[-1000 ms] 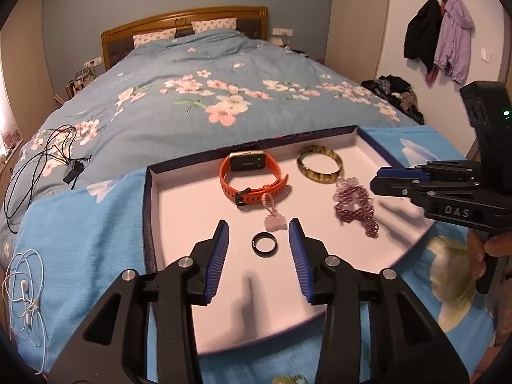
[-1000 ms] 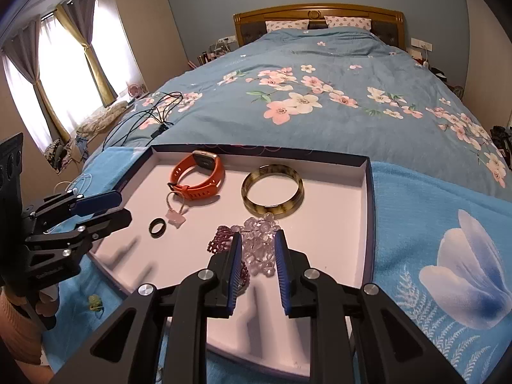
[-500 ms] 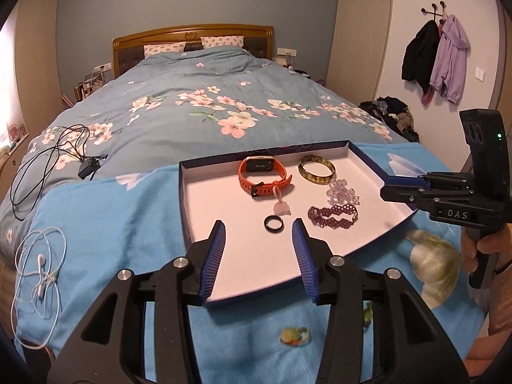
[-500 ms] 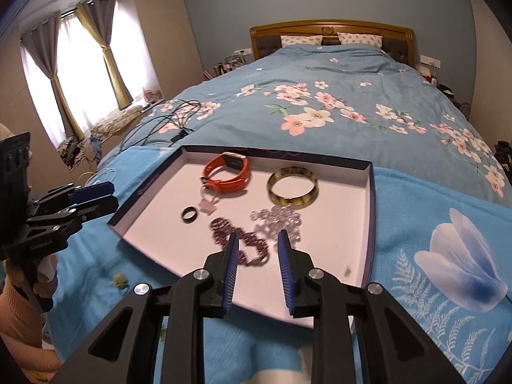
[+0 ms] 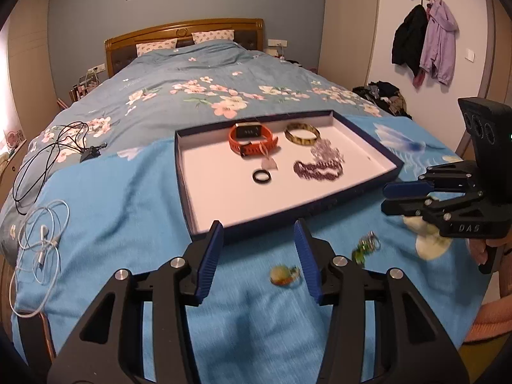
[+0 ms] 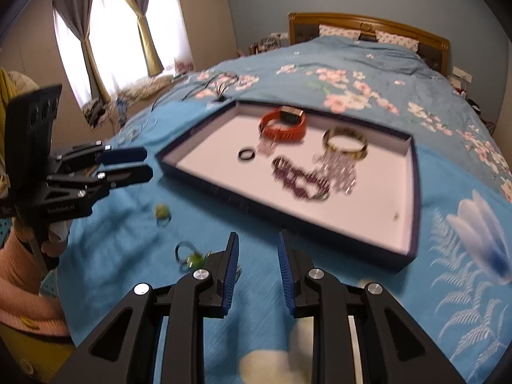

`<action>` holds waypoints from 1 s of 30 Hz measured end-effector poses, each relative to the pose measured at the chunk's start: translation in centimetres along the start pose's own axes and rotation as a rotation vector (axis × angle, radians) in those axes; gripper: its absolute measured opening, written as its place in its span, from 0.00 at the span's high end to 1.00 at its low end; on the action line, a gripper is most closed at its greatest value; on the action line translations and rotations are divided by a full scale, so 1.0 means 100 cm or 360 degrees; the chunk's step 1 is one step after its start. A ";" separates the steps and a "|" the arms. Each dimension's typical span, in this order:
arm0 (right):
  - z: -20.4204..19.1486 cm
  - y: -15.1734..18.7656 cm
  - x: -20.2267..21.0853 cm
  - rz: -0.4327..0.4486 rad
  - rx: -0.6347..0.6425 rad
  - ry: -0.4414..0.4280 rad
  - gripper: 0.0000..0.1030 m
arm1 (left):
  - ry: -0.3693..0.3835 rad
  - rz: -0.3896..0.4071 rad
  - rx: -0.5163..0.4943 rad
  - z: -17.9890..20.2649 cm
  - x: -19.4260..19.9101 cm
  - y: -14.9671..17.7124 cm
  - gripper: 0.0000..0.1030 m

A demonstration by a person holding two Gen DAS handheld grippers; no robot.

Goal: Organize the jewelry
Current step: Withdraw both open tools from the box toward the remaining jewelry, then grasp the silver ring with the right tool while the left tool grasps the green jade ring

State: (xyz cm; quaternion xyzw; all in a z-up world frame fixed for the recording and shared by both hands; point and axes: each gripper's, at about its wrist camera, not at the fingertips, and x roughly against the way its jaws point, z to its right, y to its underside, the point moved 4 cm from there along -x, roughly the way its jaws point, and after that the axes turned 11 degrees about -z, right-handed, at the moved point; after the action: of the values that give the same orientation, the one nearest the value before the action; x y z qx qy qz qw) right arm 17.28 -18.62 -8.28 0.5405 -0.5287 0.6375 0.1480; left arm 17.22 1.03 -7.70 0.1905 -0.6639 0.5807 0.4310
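Left claw [image 5: 257,257] opening over pendant [image 5: 284,275], near tray [image 5: 320,206].

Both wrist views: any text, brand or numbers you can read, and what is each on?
"DAS": on the right gripper, side of its black body, seen from the left wrist.
Pale lettering on the left gripper body, seen from the right wrist: too blurred to read.
Watch screen: lit marks, too small to read.
Tray front wall: faint print, blurred, unreadable.
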 end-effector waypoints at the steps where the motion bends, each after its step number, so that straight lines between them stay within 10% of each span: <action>1: -0.003 0.004 -0.003 -0.0020 0.0007 -0.0002 0.78 | 0.0013 -0.0011 0.0004 0.001 -0.002 0.003 0.55; 21: -0.014 0.019 -0.019 -0.0104 0.0000 0.0010 0.79 | 0.0073 -0.0206 -0.0047 0.017 -0.028 0.026 0.58; 30: -0.015 0.019 -0.018 -0.0102 0.0006 0.0008 0.99 | 0.0098 -0.0254 -0.0033 0.016 -0.037 0.026 0.64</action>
State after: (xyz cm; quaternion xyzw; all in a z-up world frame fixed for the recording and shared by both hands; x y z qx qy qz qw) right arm 15.76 -17.45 -10.53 0.5559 -0.5096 0.6347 0.1687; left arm 16.78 -0.69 -12.09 0.2203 -0.6390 0.5433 0.4979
